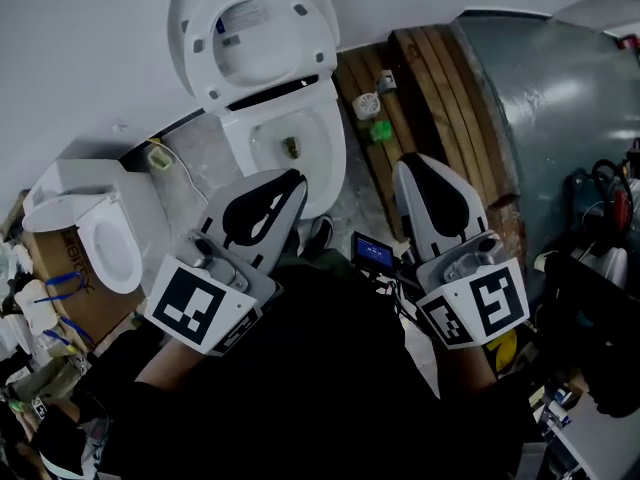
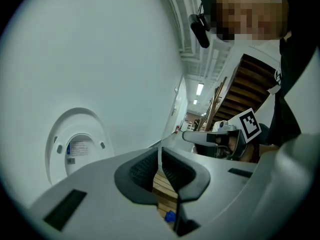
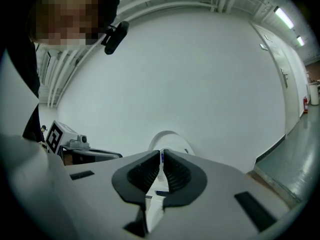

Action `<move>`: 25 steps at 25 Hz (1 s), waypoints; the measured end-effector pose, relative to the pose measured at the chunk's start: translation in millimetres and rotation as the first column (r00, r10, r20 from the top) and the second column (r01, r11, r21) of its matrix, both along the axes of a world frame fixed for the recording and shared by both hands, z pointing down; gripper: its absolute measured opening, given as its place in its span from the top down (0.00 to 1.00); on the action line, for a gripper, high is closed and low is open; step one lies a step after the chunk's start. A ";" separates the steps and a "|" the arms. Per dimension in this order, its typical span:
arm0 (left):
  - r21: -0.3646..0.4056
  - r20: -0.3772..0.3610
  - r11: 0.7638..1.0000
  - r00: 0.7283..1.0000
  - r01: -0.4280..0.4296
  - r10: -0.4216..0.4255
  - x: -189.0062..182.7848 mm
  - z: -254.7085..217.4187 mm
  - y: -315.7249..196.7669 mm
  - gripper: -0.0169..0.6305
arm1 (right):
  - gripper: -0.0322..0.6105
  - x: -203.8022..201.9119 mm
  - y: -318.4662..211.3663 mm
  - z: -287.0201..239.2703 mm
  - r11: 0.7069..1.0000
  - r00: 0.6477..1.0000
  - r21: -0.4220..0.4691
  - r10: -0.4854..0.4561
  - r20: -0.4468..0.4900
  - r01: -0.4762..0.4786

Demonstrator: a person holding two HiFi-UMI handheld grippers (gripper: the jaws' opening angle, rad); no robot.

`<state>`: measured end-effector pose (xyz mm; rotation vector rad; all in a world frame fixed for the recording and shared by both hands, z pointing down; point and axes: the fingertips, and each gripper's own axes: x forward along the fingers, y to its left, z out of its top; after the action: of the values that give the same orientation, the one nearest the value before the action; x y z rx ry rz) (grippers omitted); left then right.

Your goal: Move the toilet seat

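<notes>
A white toilet (image 1: 290,143) stands against the wall with its seat and lid (image 1: 255,33) raised upright. My left gripper (image 1: 292,180) hovers just in front of the bowl's near rim, jaws shut with nothing between them. My right gripper (image 1: 413,165) is to the right of the bowl over the floor, also shut and empty. In the left gripper view the raised lid (image 2: 75,146) shows left of the shut left gripper (image 2: 160,160), and the right gripper (image 2: 220,136) is beyond. In the right gripper view the lid (image 3: 170,138) peeks above the shut right gripper (image 3: 161,165).
A second white toilet (image 1: 95,233) sits on a cardboard box (image 1: 70,293) at the left. A wooden pallet (image 1: 440,98) lies right of the bowl, with a green block (image 1: 380,131) and a white object (image 1: 366,105) beside it. A grey-green panel (image 1: 560,98) fills the right.
</notes>
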<state>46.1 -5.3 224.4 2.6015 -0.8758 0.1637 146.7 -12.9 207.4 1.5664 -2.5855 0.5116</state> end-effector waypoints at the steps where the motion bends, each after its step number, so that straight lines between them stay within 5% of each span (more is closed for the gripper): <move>1: 0.000 0.009 1.000 1.000 -0.009 0.009 4.5 0.3 4.4 0.92 | 0.87 0.0 4.7 1.0 1.000 1.000 0.004 -0.004 0.003 0.004; 25: -0.005 0.042 1.000 0.999 -0.008 0.008 17.2 1.0 20.9 0.92 | 0.87 -15.7 38.5 -1.4 0.996 0.996 0.033 -0.082 0.022 0.081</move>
<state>63.4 15.6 225.4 2.6058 -0.8780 0.2233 131.1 25.6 206.0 1.4650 -2.6754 0.4869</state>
